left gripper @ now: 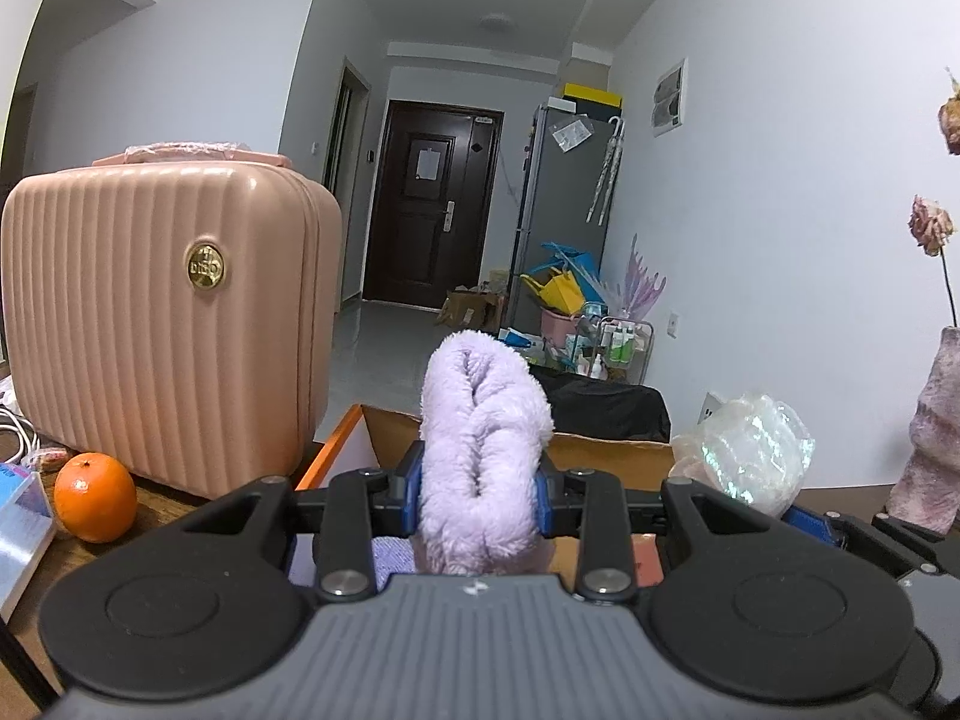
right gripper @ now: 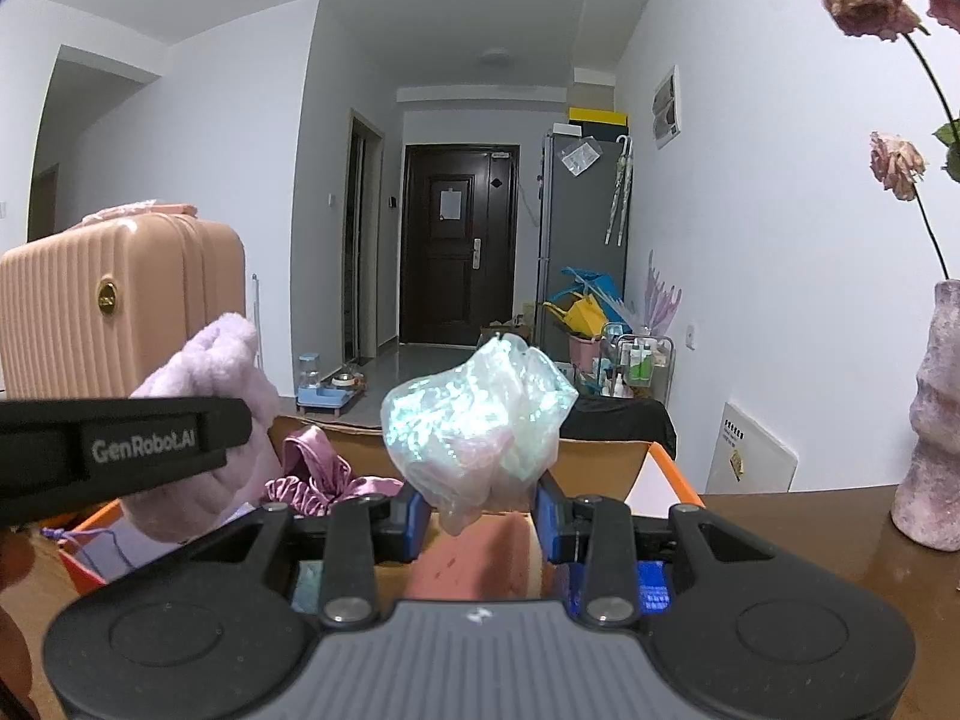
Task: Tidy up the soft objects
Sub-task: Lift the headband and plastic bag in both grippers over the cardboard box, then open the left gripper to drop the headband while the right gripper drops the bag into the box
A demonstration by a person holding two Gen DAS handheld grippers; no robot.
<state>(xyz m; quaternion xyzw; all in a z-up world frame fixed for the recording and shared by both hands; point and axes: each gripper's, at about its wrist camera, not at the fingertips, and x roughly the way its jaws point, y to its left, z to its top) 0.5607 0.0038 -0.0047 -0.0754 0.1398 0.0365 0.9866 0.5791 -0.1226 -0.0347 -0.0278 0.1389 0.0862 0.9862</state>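
My left gripper is shut on a fluffy lilac plush cloth, which stands up between the blue pads above an open cardboard box with orange edges. The same cloth and the left gripper's body show at the left of the right wrist view. My right gripper is shut on a crumpled iridescent plastic bag, held over the box. That bag also shows at the right of the left wrist view. A purple satin cloth lies in the box.
A pink ribbed suitcase stands on the wooden table at the left, with an orange in front of it. A pink vase with dried roses stands at the right. A black chair back is behind the box.
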